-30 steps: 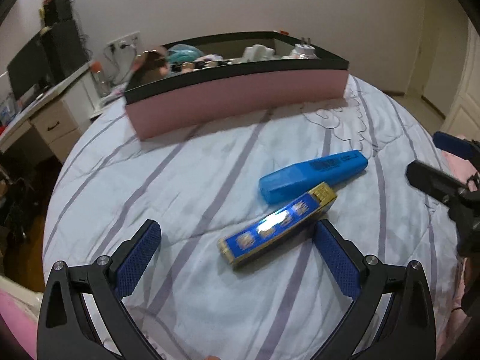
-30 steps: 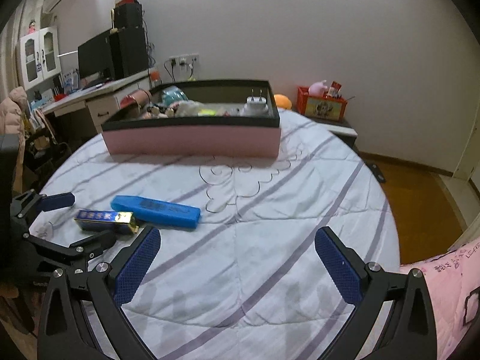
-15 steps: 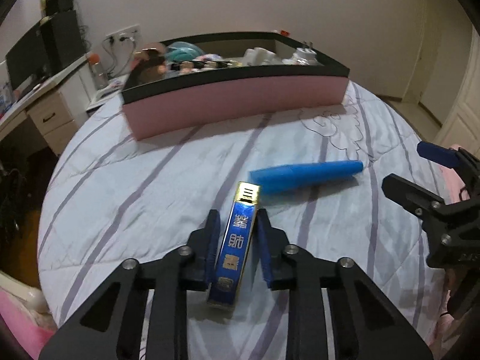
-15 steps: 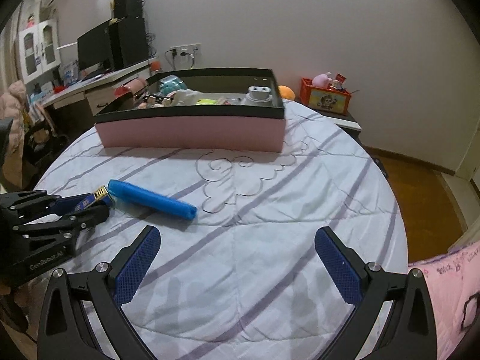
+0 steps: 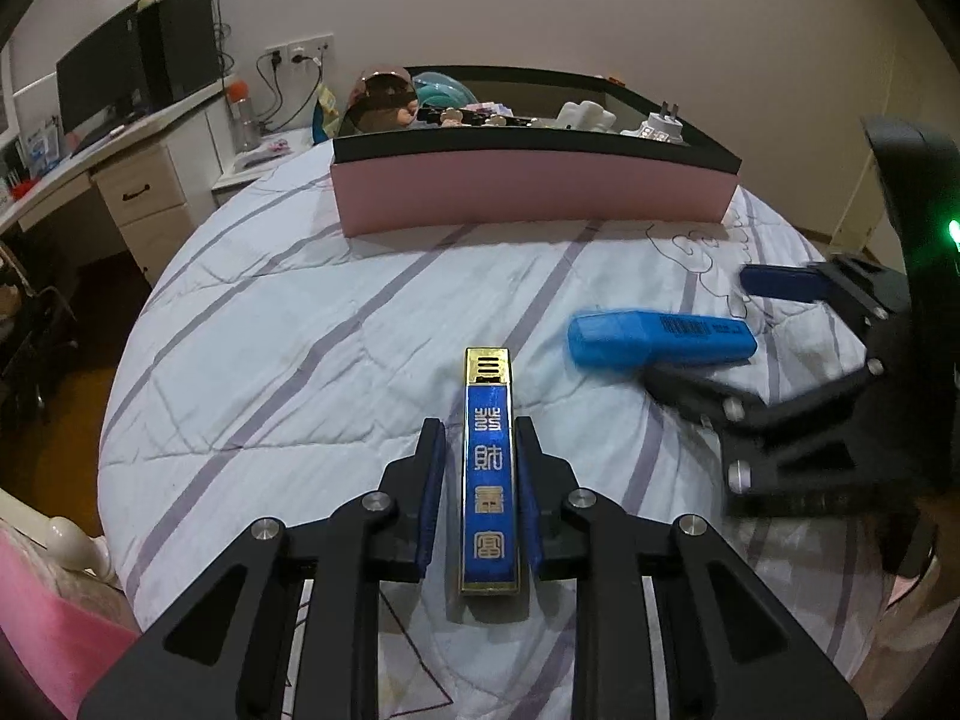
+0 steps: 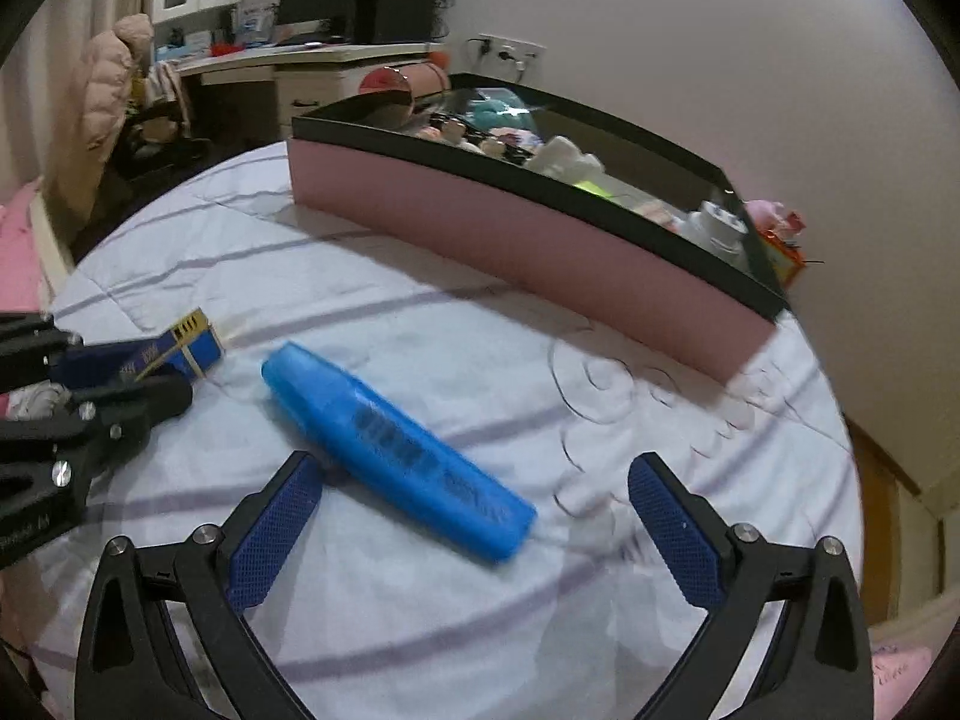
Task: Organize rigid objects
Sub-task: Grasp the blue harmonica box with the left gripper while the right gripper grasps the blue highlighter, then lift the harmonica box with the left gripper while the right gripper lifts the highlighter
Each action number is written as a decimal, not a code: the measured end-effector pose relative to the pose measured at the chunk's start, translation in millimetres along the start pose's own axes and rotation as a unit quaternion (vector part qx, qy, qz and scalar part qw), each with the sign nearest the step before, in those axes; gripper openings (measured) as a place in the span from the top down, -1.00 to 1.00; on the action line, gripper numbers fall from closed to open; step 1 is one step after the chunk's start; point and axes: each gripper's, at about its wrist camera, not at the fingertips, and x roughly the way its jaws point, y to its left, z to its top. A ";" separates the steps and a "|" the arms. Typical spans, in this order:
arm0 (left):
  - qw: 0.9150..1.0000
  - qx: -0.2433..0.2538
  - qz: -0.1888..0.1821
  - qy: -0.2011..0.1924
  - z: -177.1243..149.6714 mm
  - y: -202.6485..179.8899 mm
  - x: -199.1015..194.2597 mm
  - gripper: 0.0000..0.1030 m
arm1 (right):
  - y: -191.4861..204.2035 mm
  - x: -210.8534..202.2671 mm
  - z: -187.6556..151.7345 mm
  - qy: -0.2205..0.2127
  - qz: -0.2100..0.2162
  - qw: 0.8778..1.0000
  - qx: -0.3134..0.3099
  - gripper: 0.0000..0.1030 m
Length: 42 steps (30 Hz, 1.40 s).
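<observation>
My left gripper (image 5: 480,450) is shut on a long blue and gold box (image 5: 489,468) with gold characters and holds it above the bed; the box also shows in the right wrist view (image 6: 180,345). A blue highlighter (image 6: 396,450) lies on the striped bedspread, also seen in the left wrist view (image 5: 660,339). My right gripper (image 6: 474,510) is open, its blue pads on either side of the highlighter, just over it. In the left wrist view the right gripper (image 5: 720,330) straddles the highlighter's far end.
A pink box with a black rim (image 5: 534,192) stands at the back of the bed, holding several small items; it also shows in the right wrist view (image 6: 528,234). A desk with a monitor (image 5: 102,90) stands left of the bed.
My left gripper closed on the blue and gold box and lifted it. My right gripper moved down and left until its open fingers straddle the highlighter.
</observation>
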 end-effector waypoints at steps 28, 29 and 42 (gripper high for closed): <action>0.999 -0.030 0.009 -0.019 -3.0 -0.8 -1.7 0.53 | -6.1 -15.1 -19.2 -0.001 0.003 0.990 0.141 0.45; 0.999 -0.031 0.011 -0.020 -2.9 -0.9 -2.4 0.54 | -5.0 -15.7 -18.9 -0.003 0.011 0.990 0.138 0.49; 0.999 -0.018 0.006 -0.029 0.8 -7.1 -13.5 0.67 | -7.9 -37.8 -32.4 -0.039 0.054 0.981 0.184 0.49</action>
